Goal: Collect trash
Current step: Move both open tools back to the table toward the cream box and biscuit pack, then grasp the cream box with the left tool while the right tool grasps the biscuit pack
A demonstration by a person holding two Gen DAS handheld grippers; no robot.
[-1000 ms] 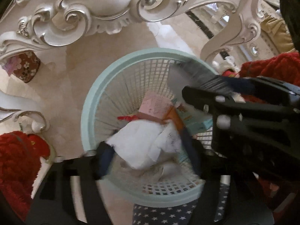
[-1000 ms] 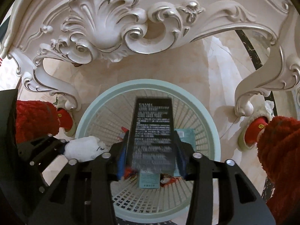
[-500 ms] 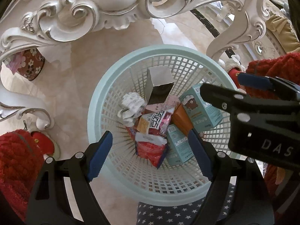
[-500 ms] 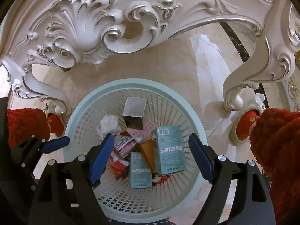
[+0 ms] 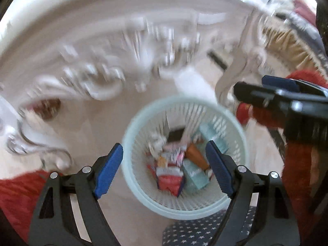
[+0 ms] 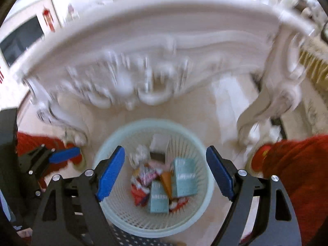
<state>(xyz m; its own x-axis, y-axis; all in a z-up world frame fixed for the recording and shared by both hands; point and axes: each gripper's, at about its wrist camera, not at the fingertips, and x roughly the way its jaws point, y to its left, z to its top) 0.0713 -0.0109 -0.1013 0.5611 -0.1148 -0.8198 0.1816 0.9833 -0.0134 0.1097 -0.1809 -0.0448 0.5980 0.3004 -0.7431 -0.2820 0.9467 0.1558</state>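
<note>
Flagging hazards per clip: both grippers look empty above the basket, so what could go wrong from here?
1. The carved white table edge hangs just beyond both the left gripper and right gripper; lifting could clip it.
2. Trash stands piled in the pale green mesh basket; the tall teal carton might block later drops.

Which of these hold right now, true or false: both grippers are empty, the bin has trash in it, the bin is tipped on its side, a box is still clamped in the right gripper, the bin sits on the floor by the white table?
1. Both grippers are empty. True: the left gripper and the right gripper stand open with nothing between the pads.
2. The bin has trash in it. True: the teal boxes, wrappers and crumpled paper lie inside.
3. The bin is tipped on its side. False: it stands upright, mouth up.
4. A box is clamped in the right gripper. False: nothing is held.
5. The bin sits on the floor by the white table. True.
</note>
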